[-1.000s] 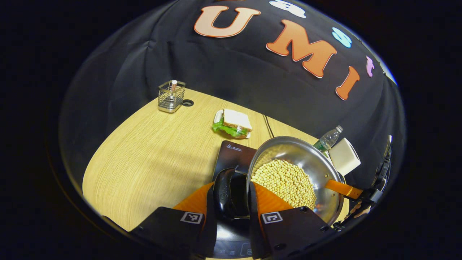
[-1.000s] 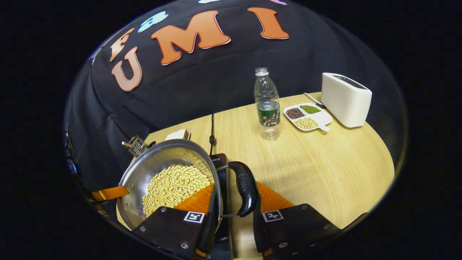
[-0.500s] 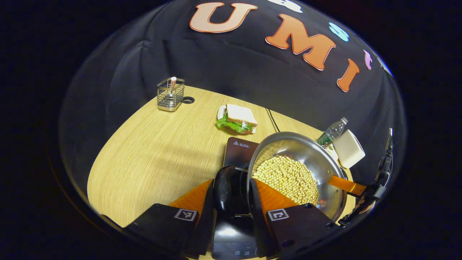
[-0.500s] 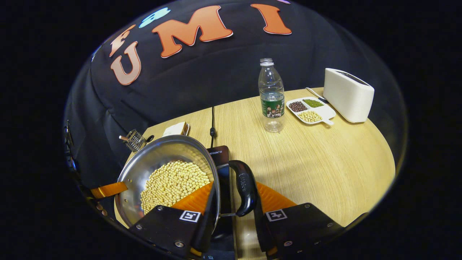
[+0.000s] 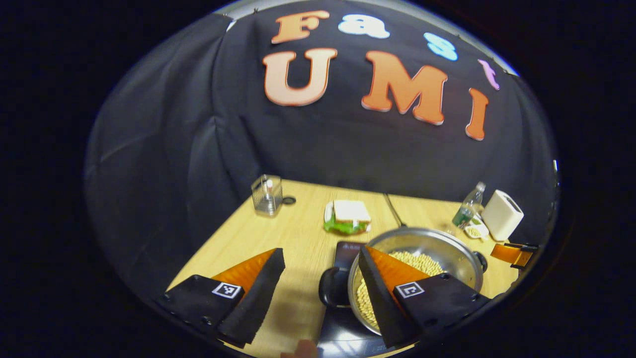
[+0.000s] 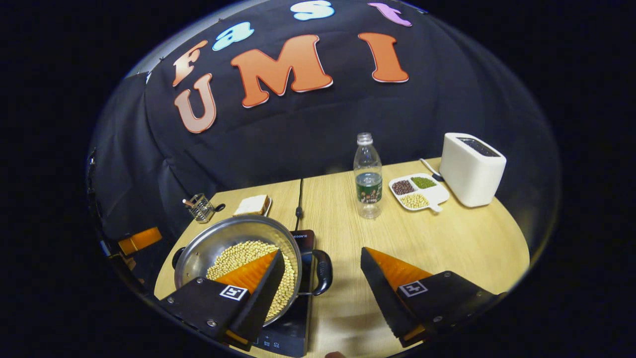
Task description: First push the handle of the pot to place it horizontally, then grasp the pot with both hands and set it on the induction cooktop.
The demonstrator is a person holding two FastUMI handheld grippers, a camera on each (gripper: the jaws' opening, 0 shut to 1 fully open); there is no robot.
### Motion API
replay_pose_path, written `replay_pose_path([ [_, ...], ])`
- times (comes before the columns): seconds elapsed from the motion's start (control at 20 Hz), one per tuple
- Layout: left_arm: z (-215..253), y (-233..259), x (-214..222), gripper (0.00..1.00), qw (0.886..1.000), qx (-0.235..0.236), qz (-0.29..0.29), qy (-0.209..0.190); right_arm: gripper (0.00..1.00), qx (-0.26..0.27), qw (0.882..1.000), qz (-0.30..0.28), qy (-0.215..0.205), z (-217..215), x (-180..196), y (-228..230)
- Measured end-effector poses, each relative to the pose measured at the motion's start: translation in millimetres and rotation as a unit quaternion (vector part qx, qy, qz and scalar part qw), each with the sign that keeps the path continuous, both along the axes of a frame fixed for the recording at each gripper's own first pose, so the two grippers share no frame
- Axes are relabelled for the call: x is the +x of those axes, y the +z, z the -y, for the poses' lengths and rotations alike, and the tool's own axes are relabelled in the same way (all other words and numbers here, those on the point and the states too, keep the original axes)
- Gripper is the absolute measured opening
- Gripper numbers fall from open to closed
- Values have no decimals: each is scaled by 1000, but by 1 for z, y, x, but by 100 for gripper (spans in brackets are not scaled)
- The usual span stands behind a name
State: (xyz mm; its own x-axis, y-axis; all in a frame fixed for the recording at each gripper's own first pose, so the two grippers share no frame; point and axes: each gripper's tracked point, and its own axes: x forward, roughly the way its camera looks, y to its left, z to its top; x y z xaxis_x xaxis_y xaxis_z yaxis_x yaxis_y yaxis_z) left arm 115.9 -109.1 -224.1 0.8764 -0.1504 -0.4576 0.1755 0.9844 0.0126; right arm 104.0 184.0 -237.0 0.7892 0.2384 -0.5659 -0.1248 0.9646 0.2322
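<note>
The steel pot [image 5: 422,239] holding soybeans [image 5: 420,262] rests on the black induction cooktop [image 5: 346,248]. Its near black handle [image 5: 329,287] lies between and below my left gripper's [image 5: 320,250] spread fingers, untouched. My left gripper is open and holds nothing. In the right gripper view the pot [image 6: 218,239] sits on the cooktop [image 6: 293,323], its black handle [image 6: 323,271] sticking out toward the gap between my fingers. My right gripper [image 6: 323,252] is open and above the handle. The left gripper [image 6: 141,239] shows beyond the pot's far side.
On the wooden table: a sandwich [image 5: 350,216] behind the cooktop, a wire holder [image 5: 267,195] at the back left, a water bottle [image 6: 367,176], a divided dish of beans [image 6: 417,191] and a white toaster [image 6: 472,169] to the right. A cable [image 6: 299,199] runs back from the cooktop.
Both grippers opened, let go of the pot's handles, and rose and drew back. The pot now rests level on the cooktop.
</note>
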Motion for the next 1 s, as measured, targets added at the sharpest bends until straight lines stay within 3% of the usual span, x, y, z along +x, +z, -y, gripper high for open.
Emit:
replay_pose_path([
  [0.15, 12, 85, -14, 98, 994, -2, 109, -13, 95, -5, 999, 41, -10, 29, -2, 37],
  [0.3, 28, 138, -41, 99, 985, -27, 169, -26, 95, -18, 996, 86, -23, 60, -4, 72],
  [0.5, 43, 167, -74, 99, 979, -41, 195, -32, 95, -23, 993, 115, -36, 94, -16, 99],
  [0.8, 59, 195, -89, 97, 977, -51, 206, -35, 95, -41, 987, 141, -57, 143, -28, 126],
  [1.0, 57, 235, -108, 98, 967, -46, 250, -24, 95, -57, 980, 181, -68, 174, -38, 161],
])
